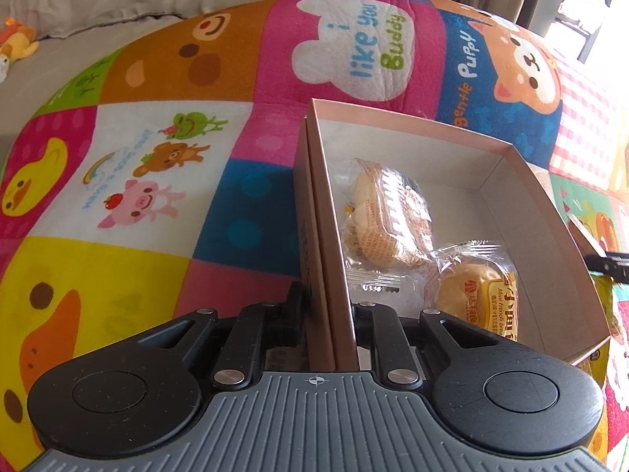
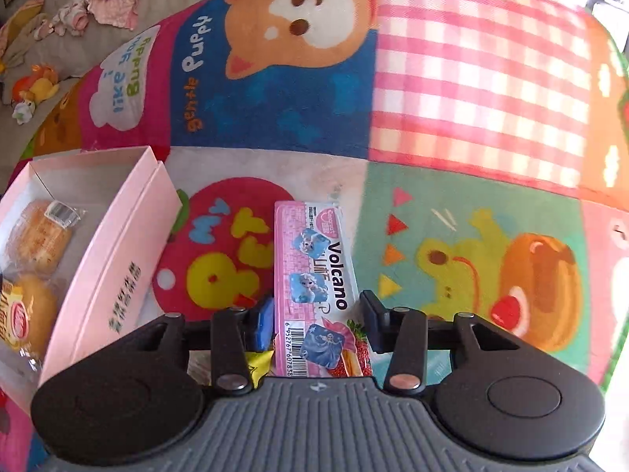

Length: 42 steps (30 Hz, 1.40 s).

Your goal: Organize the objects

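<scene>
With the left gripper [image 1: 328, 306] fingers clamped on the box [image 1: 487, 181] wall and the right gripper [image 2: 316, 320] fingers apart astride the Volcano packet [image 2: 314, 271], an off-centre closure could skew the packet.

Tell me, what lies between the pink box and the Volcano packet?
In the right wrist view, only bare play mat, its red apple print, separates the pink box from the Volcano packet.

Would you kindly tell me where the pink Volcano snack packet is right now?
In the right wrist view, the Volcano packet lies on the patchwork mat between the right claw's fingers, to the right of the pink box.
</scene>
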Tool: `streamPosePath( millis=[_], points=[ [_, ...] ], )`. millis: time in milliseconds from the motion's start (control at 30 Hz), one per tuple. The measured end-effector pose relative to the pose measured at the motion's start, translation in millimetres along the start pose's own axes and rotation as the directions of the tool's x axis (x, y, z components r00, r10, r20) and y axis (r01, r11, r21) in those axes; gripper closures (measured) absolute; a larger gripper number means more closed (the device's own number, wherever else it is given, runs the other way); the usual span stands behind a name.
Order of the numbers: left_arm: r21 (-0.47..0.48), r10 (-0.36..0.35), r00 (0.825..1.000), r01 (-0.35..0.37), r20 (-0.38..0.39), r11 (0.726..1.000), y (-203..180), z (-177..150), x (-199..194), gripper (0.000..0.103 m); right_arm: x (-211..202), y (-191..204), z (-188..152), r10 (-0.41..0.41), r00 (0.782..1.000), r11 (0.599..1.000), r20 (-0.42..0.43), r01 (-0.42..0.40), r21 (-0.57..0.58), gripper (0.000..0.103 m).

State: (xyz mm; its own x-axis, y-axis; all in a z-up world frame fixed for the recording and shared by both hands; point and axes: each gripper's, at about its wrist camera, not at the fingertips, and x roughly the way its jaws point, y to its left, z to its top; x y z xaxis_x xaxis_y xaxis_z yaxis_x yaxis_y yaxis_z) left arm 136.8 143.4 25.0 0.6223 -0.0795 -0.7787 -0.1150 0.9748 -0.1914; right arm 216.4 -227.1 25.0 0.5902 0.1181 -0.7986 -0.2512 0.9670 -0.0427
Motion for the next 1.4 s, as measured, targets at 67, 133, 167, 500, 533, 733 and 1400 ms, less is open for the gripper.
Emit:
streamPosePath(
  millis=[67,133,167,500,533,733,1400],
  points=[
    [-0.001,-0.003,1.0,0.003,0.003,1.0,0.5,-0.5,0.0,0.085,-15.5,-11.0,-19.8,-0.047,0.999,0.999,0.004,0.047,0.001,0.059],
    [0.0,-0.003,1.0,0.003,0.005,1.0,0.6,-1.0,-0.1,0.085,-30.2,-21.6,-39.9,-0.096,0.995,0.995,0.011,0.096,0.016,0.059],
    [-0.002,-0.003,1.0,0.003,0.006,1.0,0.6,-1.3,-0.3,0.085,-35.6,-26.3,-47.0,-0.111,0.994,0.993,0.012,0.111,0.031,0.059],
    [0.002,0.003,1.0,-0.003,0.006,1.0,-1.0,-3.2,-1.3,0.085,-83.1,-35.6,-118.0,-0.108,0.994,0.967,0.026,0.099,0.234,0.061],
    [0.003,0.004,1.0,-0.004,0.005,1.0,-1.3,-3.2,-1.5,0.085,-86.9,-30.2,-123.4,-0.078,0.996,0.966,0.036,0.067,0.25,0.061],
    [0.002,0.004,1.0,-0.004,0.002,1.0,-1.6,-3.2,-2.1,0.085,-99.2,0.1,-128.3,0.053,0.994,0.961,0.099,-0.078,0.266,0.06],
    [0.008,0.002,1.0,-0.002,-0.002,1.0,-2.2,-3.1,-2.3,0.084,-135.3,111.5,-135.6,-0.028,0.952,0.998,0.303,0.044,-0.045,0.042]
  ],
)
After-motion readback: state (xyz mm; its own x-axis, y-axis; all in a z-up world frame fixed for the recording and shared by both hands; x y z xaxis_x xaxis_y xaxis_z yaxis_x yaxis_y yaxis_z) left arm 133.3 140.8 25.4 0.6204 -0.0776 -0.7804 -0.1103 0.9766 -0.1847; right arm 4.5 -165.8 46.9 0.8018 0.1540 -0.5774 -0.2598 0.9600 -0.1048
